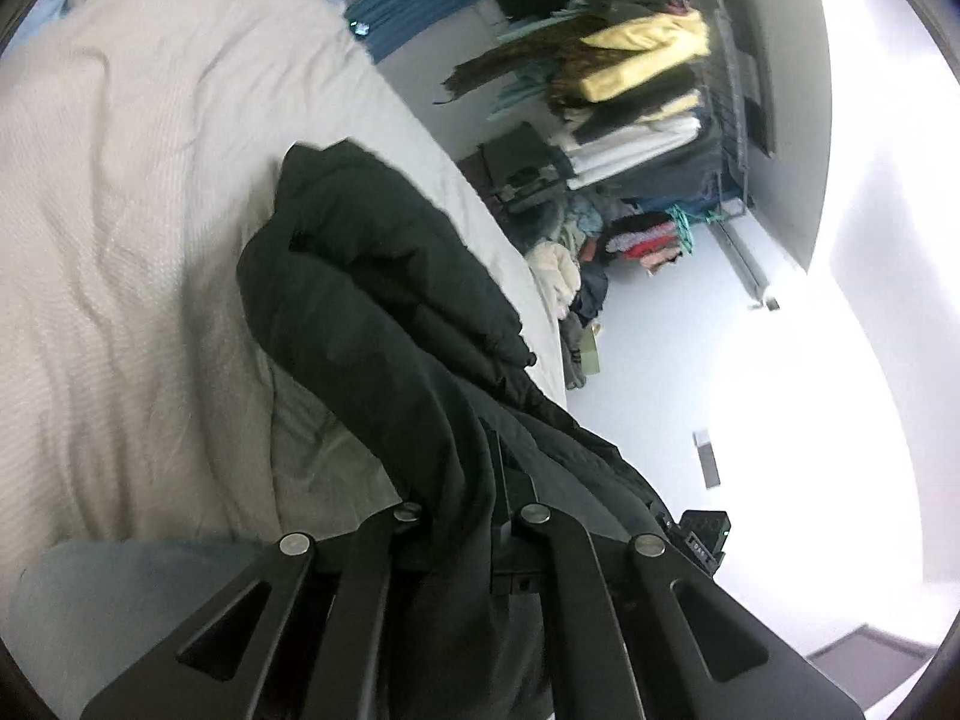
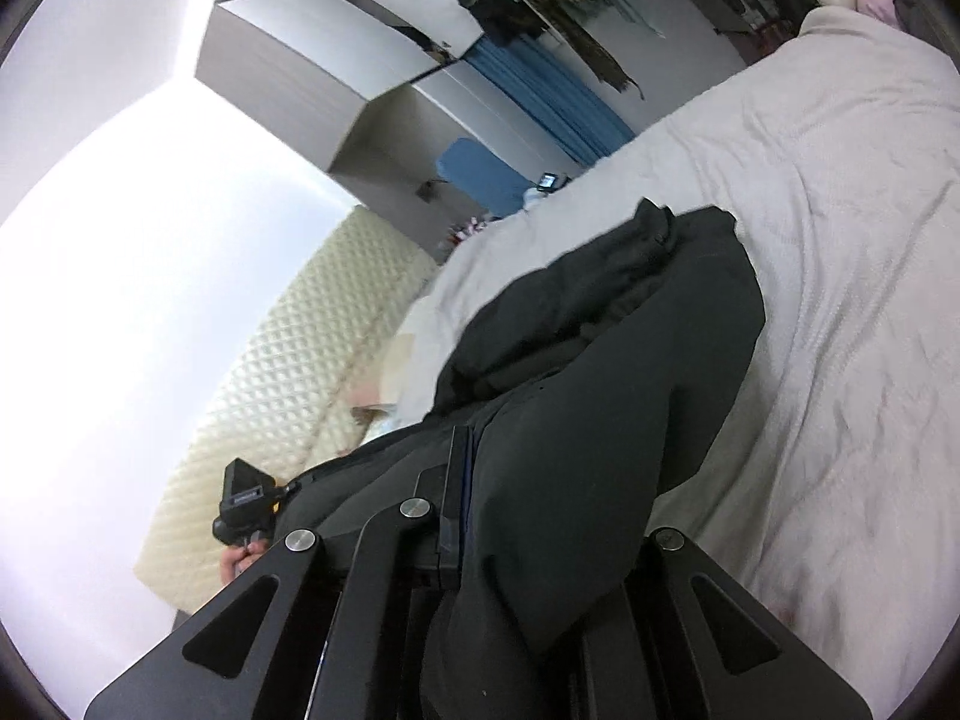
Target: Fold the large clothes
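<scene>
In the left wrist view, a wide bed under a rumpled off-white textured bedspread [image 1: 138,228] fills the left half of the frame. At the centre, a large black padded coat [image 1: 384,312] drapes from the middle of the frame down to the bottom centre, where the left hand-held gripper [image 1: 480,492] has its jaws clamped together on the fabric, the cloth bunched over the fingers. In the upper right, a wire rack of folded and hanging clothes [image 1: 636,96] stands against the wall, with a loose heap of garments below it.

In the right wrist view, a cream quilted headboard [image 2: 288,396] runs along the lower left. At the bottom centre, the right hand-held gripper [image 2: 462,480] is closed on the coat [image 2: 600,372], which rises from the jaws toward the centre of the frame. The bedspread [image 2: 840,252] covers the right side.
</scene>
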`<state>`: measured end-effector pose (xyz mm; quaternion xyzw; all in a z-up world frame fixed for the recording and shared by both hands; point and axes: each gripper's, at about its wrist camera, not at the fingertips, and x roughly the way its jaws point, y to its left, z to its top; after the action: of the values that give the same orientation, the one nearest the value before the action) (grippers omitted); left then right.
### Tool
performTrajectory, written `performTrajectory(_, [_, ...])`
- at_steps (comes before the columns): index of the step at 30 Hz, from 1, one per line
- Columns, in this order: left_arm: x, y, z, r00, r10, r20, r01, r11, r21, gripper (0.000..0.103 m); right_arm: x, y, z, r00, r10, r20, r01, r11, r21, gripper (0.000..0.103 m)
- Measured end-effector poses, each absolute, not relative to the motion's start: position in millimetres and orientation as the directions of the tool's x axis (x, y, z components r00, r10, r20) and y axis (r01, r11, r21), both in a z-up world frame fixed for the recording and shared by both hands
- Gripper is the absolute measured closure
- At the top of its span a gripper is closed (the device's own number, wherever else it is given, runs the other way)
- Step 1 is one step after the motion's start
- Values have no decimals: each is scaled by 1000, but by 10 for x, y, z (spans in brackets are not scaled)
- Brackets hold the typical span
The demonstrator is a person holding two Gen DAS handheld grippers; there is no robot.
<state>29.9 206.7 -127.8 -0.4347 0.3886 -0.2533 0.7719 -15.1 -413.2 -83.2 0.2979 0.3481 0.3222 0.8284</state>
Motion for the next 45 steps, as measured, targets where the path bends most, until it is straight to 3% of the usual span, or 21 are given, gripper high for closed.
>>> performTrajectory(9, [-444, 2089, -823, 561, -706, -433, 102, 578, -810, 102, -985, -4312, -569, 547, 751, -369, -356, 608, 709, 97])
performTrajectory(14, [-485, 2078, -705, 552, -696, -459, 82, 593, -801, 100, -994, -4404, -503, 551, 744, -377, -315, 604, 732, 95])
performTrajectory(24, [372, 2195, -675, 559, -647, -519, -40, 604, -796, 99, 122, -4377, -406, 557, 723, -408, -273, 623, 733, 94])
performTrajectory(30, [1009, 2350, -727, 572, -627, -530, -147, 557, -818, 94, 949, -4476, -538, 598, 666, -445, -154, 641, 752, 94])
performTrajectory(33, [1225, 2448, -669, 615, -564, -550, -228, 540, -810, 94, 1308, -4493, -697, 604, 637, -479, -67, 639, 766, 94])
performTrajectory(37, [1427, 2626, -518, 716, -392, -577, -297, 578, -760, 99, 1712, -4471, -899, 594, 598, -537, 40, 645, 763, 94])
performTrajectory(45, [1993, 2196, -851, 645, -432, -631, -260, 653, -712, 101, 2254, -4360, -1374, 556, 548, -625, 190, 648, 737, 94])
